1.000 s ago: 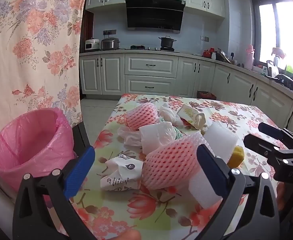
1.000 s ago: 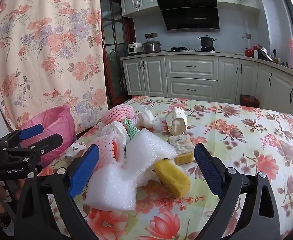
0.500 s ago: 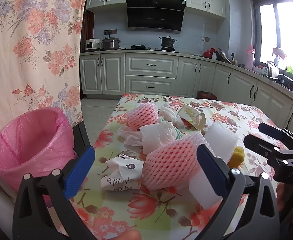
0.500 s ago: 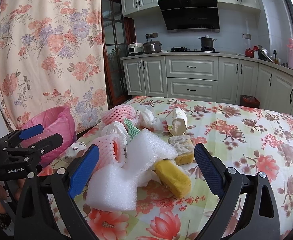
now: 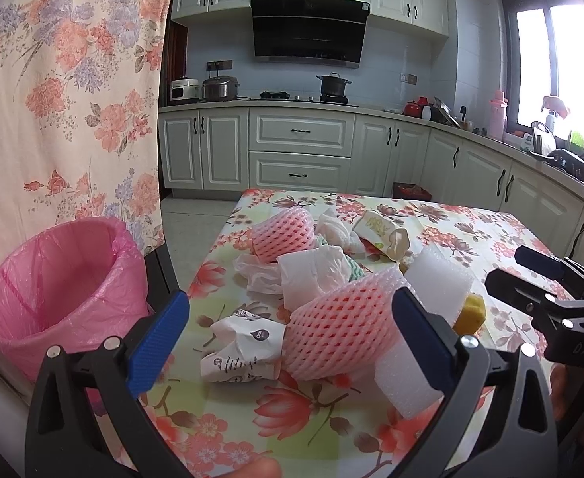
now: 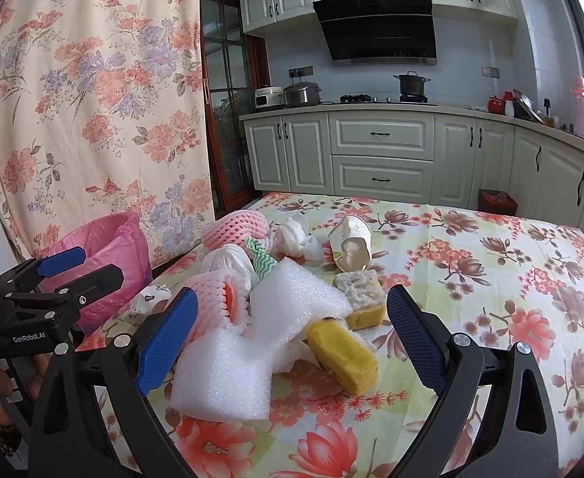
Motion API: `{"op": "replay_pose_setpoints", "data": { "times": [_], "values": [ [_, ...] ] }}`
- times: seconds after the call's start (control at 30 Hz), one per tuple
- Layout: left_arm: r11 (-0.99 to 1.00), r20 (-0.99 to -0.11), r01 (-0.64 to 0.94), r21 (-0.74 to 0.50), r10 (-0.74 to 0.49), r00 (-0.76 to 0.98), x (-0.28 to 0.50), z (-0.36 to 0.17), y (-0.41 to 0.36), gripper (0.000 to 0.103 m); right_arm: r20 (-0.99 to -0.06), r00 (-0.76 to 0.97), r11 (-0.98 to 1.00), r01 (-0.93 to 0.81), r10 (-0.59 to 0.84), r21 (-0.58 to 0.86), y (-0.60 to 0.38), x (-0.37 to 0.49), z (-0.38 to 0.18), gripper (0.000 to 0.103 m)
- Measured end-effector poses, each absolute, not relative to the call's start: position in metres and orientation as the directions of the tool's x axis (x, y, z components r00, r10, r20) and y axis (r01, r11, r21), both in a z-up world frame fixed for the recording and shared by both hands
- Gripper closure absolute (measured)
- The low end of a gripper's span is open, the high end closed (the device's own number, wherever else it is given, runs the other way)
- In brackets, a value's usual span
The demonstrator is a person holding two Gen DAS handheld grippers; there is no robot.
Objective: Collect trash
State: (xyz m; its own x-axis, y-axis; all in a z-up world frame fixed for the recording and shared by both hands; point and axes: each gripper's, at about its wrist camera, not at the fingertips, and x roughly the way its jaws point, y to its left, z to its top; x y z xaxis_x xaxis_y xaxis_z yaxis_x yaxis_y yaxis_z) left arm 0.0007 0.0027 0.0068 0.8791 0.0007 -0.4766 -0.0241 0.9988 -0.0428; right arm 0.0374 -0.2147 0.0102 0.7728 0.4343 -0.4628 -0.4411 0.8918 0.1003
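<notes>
Both hand-held grippers hover with jaws wide apart, empty: left hand-held gripper (image 5: 290, 328), right hand-held gripper (image 6: 290, 332). Trash heap on floral bench (image 6: 491, 279): pink foam net (image 5: 337, 328), white foam (image 6: 252, 354), yellow sponge (image 6: 341, 352). Pink-lined bin (image 5: 53, 279) stands beside bench edge, likely for easy drops.

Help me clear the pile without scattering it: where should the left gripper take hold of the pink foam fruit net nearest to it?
Grip the pink foam fruit net across its rounded middle, coming straight in from the near table edge. It lies on its side between the open left gripper fingers, soft enough to squash, with white foam block tight against its right.
</notes>
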Motion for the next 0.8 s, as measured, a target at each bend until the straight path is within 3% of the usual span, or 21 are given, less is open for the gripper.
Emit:
{"op": "replay_pose_setpoints", "data": {
  "times": [0.8],
  "values": [
    [0.999, -0.467, -0.024, -0.041, 0.002, 0.884, 0.0001, 0.0098, 0.0003, 0.004, -0.456, 0.78, 0.894, -0.439, 0.43, 0.092, -0.2177, 0.0362, 0.0144, 0.013]
  ]
}}
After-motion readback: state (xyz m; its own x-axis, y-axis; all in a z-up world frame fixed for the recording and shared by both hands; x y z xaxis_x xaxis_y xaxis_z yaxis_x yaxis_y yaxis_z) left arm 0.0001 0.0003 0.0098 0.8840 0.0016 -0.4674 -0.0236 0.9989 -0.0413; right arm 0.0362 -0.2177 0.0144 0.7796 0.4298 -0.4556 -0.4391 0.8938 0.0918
